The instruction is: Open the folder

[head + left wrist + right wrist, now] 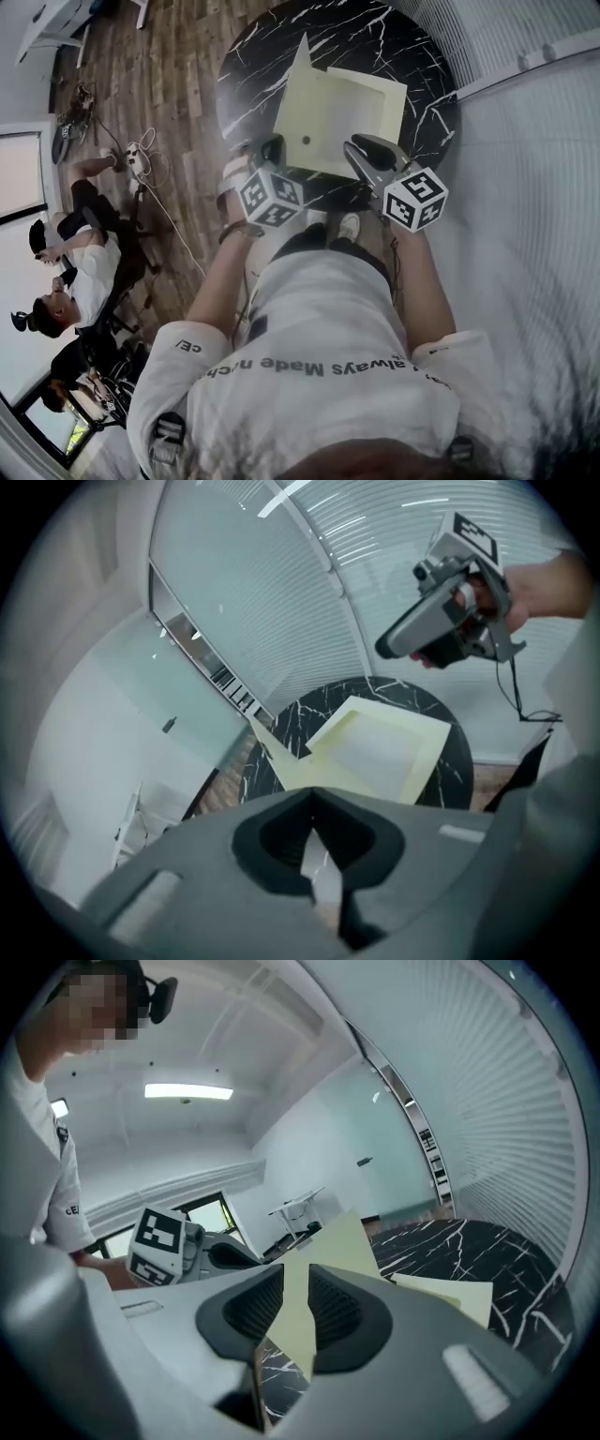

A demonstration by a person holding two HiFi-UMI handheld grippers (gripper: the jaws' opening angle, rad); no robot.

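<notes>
Folder [342, 117] on tabletop [253, 66] judged half-open, cover flap [302, 58] raised. Left gripper [311, 797] clenched, empty; right gripper [295, 1283] parted, nothing grasped. Next, flap to be caught and laid back.

Round black marble table [246, 66], wooden plank floor [178, 84], tangled white cables [141, 161], seated people [89, 267] at left, white blinds [506, 28].

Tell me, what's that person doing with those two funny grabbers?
A person holds a hand-held gripper in each hand over a pale yellow folder on a round black marble table. The right hand-held gripper has the folder's raised cover between its jaws, which stand slightly apart. The left hand-held gripper hangs beside the folder, jaws together, holding nothing.
</notes>
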